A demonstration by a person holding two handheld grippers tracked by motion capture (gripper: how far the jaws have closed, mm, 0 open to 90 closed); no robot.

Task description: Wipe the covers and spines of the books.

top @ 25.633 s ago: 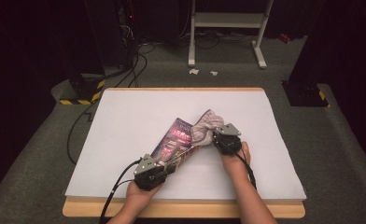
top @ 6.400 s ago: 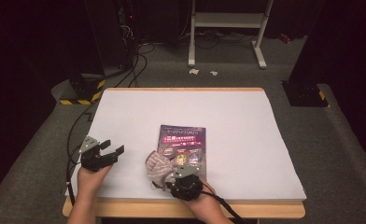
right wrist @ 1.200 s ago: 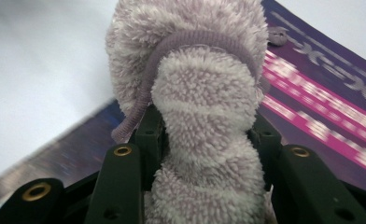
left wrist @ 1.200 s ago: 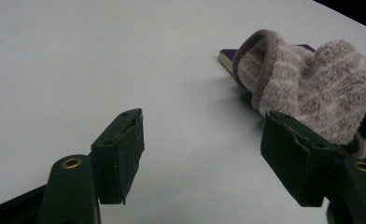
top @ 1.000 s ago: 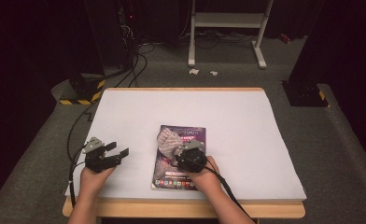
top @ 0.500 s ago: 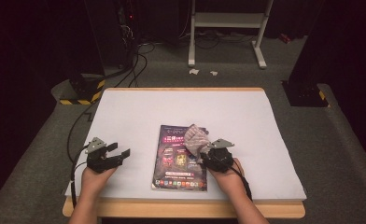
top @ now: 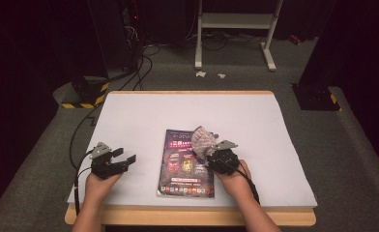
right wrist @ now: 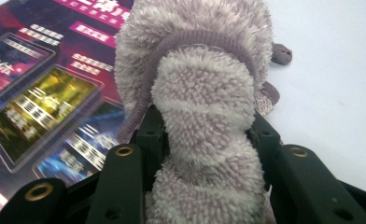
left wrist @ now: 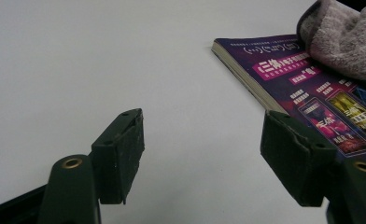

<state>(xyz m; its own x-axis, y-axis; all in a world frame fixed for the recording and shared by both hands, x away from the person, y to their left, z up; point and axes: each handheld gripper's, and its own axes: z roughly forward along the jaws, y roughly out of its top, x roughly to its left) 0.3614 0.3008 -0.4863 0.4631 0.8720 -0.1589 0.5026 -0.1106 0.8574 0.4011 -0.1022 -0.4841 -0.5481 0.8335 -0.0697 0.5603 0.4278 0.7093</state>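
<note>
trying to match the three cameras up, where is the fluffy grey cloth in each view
High view: the cloth sits mid-table, on the magazine's upper right corner, in the right claw.
Left gripper view: top right corner, lying on the magazine.
Right gripper view: centre, clamped between the jaws.
Shared landmark: the purple magazine cover.

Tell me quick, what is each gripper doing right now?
Left gripper: open, holding nothing, beside the book.
Right gripper: closed on the fluffy grey cloth, over the book.
</note>
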